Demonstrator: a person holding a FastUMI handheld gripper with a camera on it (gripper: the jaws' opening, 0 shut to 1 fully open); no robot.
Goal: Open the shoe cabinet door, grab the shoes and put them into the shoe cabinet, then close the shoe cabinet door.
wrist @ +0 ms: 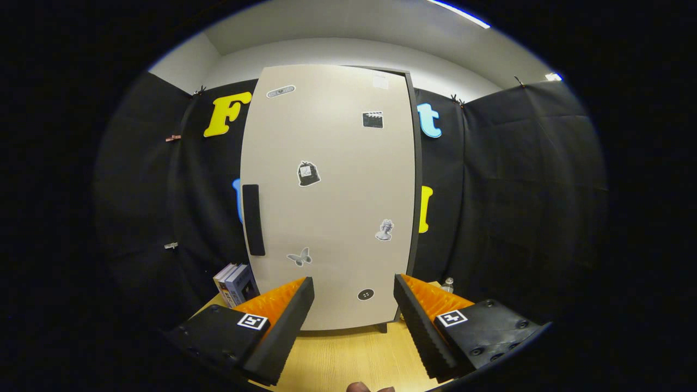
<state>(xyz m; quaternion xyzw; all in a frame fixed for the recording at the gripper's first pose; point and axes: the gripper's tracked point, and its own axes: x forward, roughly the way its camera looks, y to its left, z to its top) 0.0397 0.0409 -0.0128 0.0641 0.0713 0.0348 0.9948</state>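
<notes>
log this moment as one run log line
stage: approach | tool: open, empty | cabinet door: shut, ahead | handle: untouched | books: beside cabinet

A wooden table (pixel 348 356) carries a small stack of books (pixel 235 283) standing upright at its far left corner, against the black cloth wall (pixel 517 207). At the far right of the table stands what looks like a small clear bottle (pixel 447 284), too small to tell for certain. Above the cloth run a pale wall and ceiling with a strip light (pixel 460 13).

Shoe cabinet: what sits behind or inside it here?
The tall beige shoe cabinet door is closed, so its inside is hidden. Beside its lower corner, partly behind it, lean some books. The open tool holds nothing.
</notes>
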